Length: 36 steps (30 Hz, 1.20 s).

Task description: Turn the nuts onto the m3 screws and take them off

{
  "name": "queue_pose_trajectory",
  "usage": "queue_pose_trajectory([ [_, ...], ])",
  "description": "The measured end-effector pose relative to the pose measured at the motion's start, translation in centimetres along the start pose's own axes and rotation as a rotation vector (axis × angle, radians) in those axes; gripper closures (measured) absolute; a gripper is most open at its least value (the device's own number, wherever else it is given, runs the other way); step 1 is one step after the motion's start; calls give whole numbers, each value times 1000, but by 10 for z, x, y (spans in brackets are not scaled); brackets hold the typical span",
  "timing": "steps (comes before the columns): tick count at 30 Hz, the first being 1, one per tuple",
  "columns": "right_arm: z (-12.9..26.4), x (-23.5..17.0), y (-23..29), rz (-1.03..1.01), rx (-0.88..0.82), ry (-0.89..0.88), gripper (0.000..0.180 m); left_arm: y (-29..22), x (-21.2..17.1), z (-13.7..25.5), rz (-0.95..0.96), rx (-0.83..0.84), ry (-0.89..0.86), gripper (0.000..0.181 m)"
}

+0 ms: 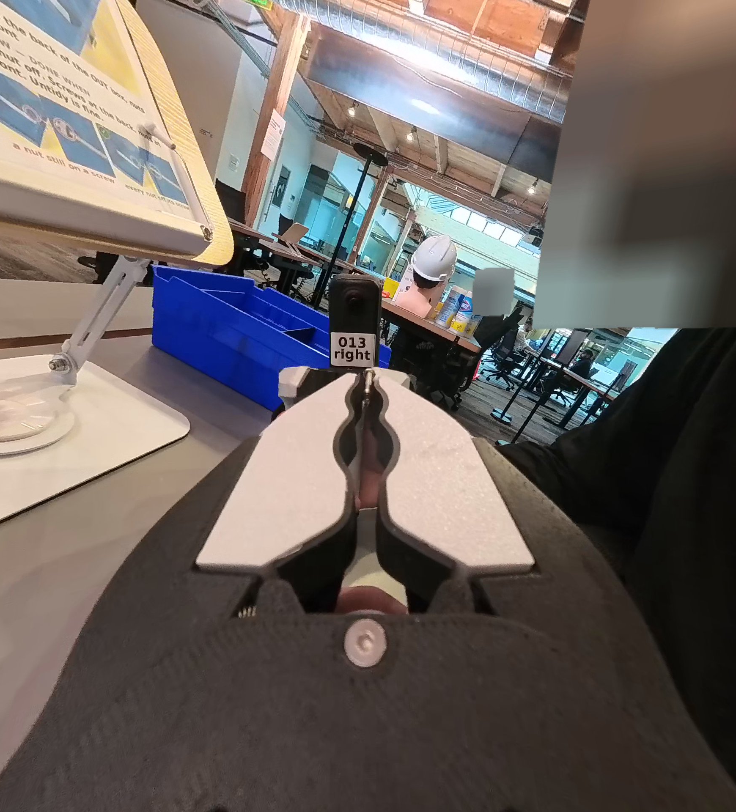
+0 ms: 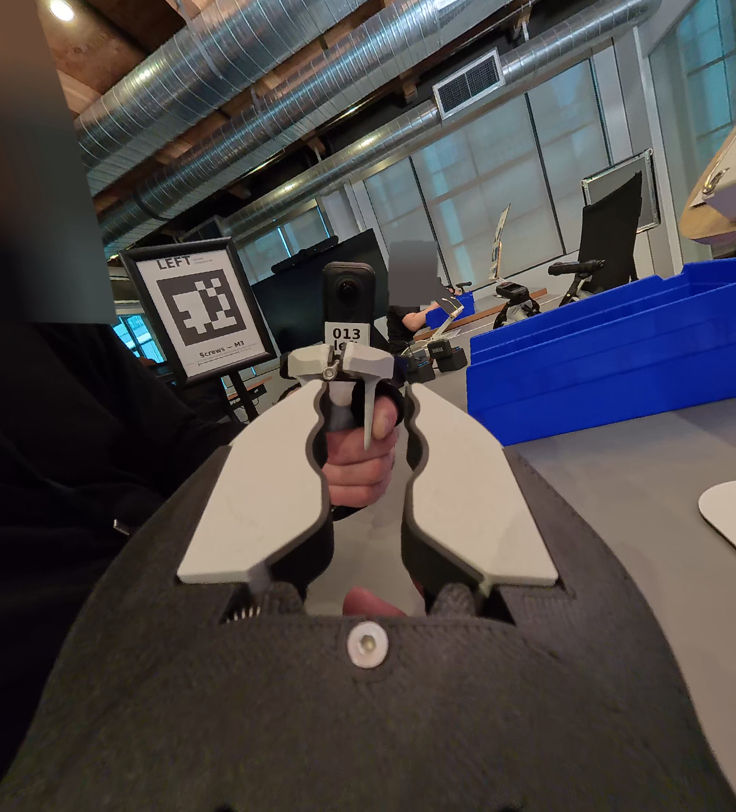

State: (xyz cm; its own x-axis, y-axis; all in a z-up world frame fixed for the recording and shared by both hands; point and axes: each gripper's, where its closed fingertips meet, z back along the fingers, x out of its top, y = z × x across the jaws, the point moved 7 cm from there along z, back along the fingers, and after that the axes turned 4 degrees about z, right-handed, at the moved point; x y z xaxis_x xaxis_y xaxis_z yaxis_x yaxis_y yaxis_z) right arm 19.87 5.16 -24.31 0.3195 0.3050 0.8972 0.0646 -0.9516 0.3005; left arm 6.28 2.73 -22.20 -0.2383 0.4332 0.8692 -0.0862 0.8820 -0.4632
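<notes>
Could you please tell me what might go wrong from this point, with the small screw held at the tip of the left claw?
1. The left claw pinches the screw only at its very tips, so a twisting push could make it slip or tilt.
2. The screw is held in the air, beside the blue bin rather than over it, so a dropped part may be lost.
3. The right claw is open, and the screw sits left of its gap; closing now might knock it.

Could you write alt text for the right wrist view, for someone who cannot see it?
An open right gripper faces the left gripper, which pinches a small screw with a nut on it. A blue bin sits on the grey table to the right.
</notes>
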Motion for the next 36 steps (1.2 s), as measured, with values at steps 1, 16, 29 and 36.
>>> queue_pose_trajectory([
  [1, 0, 0, 0, 1, 3, -2, 148, 0, 0, 0, -1, 3, -1, 178],
  [16, 0, 4, 4, -12, 9, -12, 153, 2, 0, 3, -33, 27, 16, 178],
  [29, -1, 2, 4, -128, 39, -16, 160, -4, 4, 1, -242, 106, 104, 178],
  [36, -3, 1, 5, -176, 72, -18, 167, -8, 3, -2, -347, 129, 161, 178],
])
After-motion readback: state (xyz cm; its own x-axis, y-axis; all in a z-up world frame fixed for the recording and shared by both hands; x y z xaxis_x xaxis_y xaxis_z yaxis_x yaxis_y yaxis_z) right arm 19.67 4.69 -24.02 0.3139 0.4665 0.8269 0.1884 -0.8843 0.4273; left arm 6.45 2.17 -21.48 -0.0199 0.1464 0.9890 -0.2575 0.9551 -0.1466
